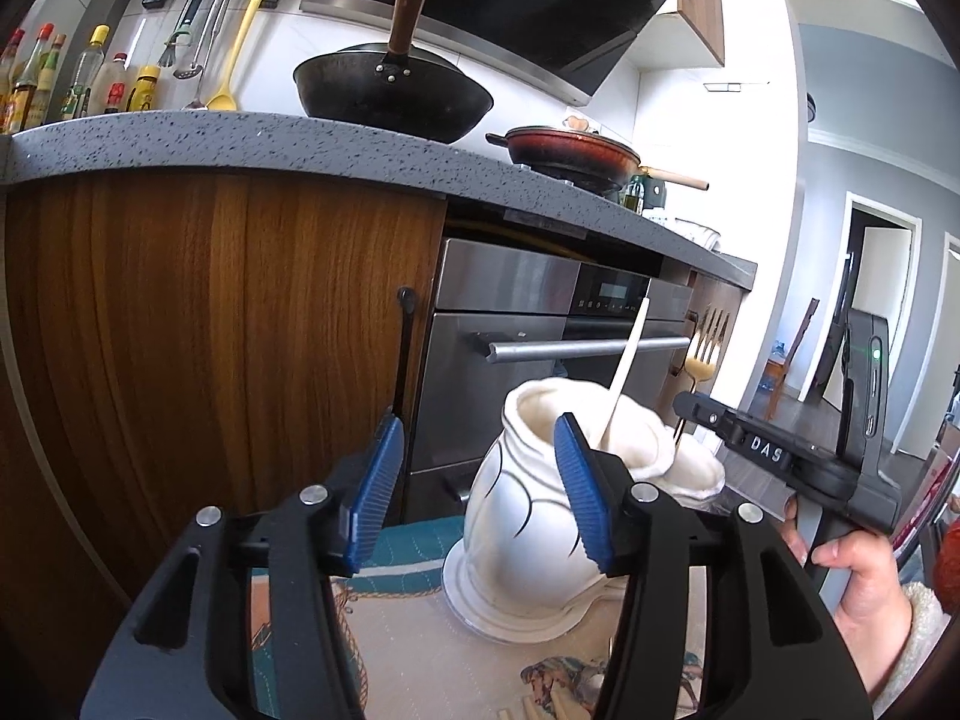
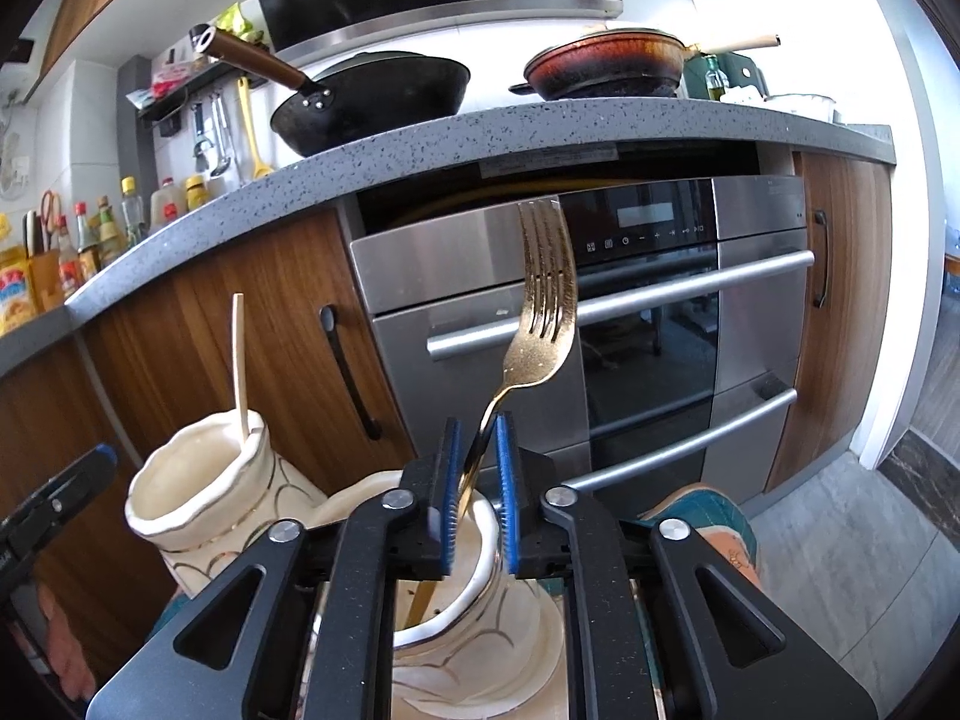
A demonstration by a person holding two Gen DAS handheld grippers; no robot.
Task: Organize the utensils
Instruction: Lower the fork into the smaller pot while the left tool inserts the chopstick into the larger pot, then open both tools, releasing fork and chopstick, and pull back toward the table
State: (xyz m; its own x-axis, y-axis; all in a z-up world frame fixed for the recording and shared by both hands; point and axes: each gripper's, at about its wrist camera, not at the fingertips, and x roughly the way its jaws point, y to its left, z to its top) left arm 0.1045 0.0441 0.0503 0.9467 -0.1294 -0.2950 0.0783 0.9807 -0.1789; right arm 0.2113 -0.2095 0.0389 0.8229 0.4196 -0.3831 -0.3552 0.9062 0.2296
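Observation:
A white ceramic holder with several vase-like cups (image 1: 528, 516) stands on a patterned cloth. One cup (image 2: 204, 480) holds a cream chopstick (image 2: 240, 360), which also shows in the left wrist view (image 1: 627, 360). My right gripper (image 2: 480, 468) is shut on a gold fork (image 2: 543, 300), tines up, its handle reaching down into the nearer cup (image 2: 468, 588). The fork shows in the left wrist view (image 1: 705, 348) beside the right gripper (image 1: 690, 405). My left gripper (image 1: 474, 480) is open and empty, just in front of the holder.
Wooden cabinets (image 1: 210, 312) and a steel oven (image 2: 630, 324) stand close behind the holder. A grey counter (image 2: 480, 132) above carries a black wok (image 1: 390, 90) and a red pan (image 2: 606, 69). Loose chopsticks (image 1: 558, 708) lie on the cloth (image 1: 408, 648).

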